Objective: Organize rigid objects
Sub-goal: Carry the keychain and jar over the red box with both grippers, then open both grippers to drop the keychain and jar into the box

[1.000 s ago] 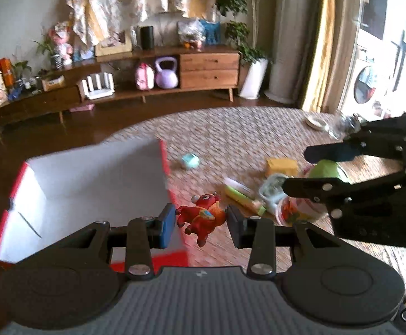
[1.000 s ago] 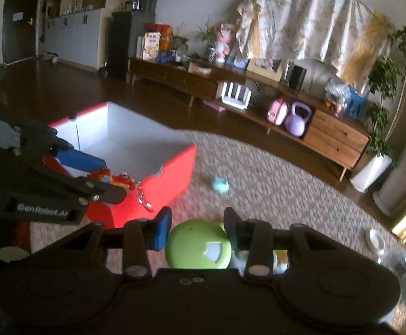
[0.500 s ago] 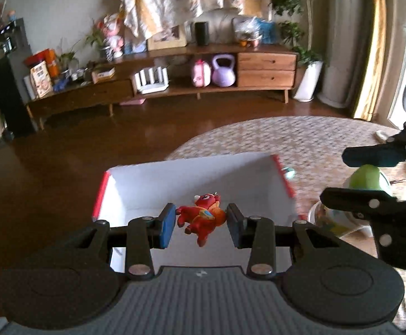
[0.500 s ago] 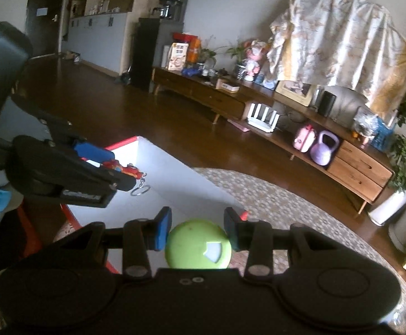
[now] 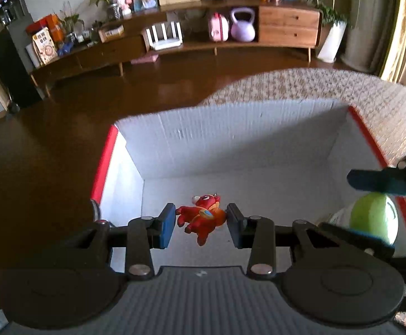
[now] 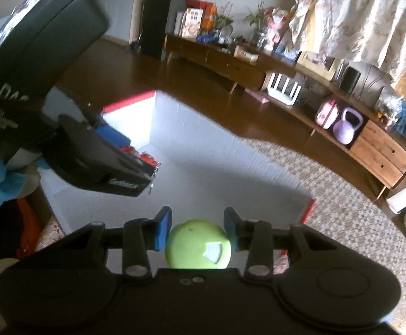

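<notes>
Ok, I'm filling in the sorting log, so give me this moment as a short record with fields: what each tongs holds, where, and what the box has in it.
left tongs: shut on red toy, over the box
right tongs: shut on green ball, at the box's near edge
box: open, white inside, red outside, on a woven mat
box contents: the floor in view is bare
next step, likely: release both items into the box
</notes>
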`<action>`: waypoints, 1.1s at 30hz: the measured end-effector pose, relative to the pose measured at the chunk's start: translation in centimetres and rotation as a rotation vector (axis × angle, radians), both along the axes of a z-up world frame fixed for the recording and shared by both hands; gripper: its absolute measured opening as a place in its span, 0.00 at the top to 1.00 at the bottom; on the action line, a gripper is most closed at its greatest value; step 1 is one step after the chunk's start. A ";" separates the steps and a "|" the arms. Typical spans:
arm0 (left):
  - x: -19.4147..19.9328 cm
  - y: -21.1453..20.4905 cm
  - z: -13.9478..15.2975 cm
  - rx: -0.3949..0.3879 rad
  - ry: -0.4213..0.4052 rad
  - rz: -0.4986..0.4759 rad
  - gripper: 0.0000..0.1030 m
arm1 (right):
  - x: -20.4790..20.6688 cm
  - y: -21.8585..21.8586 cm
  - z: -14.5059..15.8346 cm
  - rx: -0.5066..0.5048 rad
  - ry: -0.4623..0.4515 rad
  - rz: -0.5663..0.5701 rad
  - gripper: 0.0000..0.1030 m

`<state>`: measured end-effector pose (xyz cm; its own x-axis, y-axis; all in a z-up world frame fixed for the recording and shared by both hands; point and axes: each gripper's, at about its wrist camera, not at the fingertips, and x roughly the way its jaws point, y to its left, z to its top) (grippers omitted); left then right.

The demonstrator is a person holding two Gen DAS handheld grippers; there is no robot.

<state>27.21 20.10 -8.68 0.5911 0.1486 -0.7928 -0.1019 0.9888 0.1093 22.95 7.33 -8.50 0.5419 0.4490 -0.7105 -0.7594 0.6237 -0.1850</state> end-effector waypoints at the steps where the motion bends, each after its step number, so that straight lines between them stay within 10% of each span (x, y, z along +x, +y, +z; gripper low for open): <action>1: 0.3 0.2 -0.4 0.003 0.011 0.003 0.62 | 0.0 0.3 -0.5 -0.006 0.006 0.000 0.60; 19: 2.1 -0.4 -2.9 0.045 0.216 -0.029 0.61 | -1.2 1.1 -0.9 -0.016 0.045 0.015 0.62; 26: 1.7 -0.7 -1.9 0.069 0.186 -0.021 0.34 | -1.6 -0.5 0.3 0.029 0.071 0.010 0.56; 33: 0.9 -1.1 -0.5 0.061 0.149 -0.008 0.34 | -1.8 -2.7 1.6 0.079 0.084 -0.018 0.47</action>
<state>28.07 19.00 -9.20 0.4692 0.1947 -0.8614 -0.0724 0.9806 0.1822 21.17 4.68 -6.91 0.4904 0.4962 -0.7164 -0.7587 0.6476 -0.0708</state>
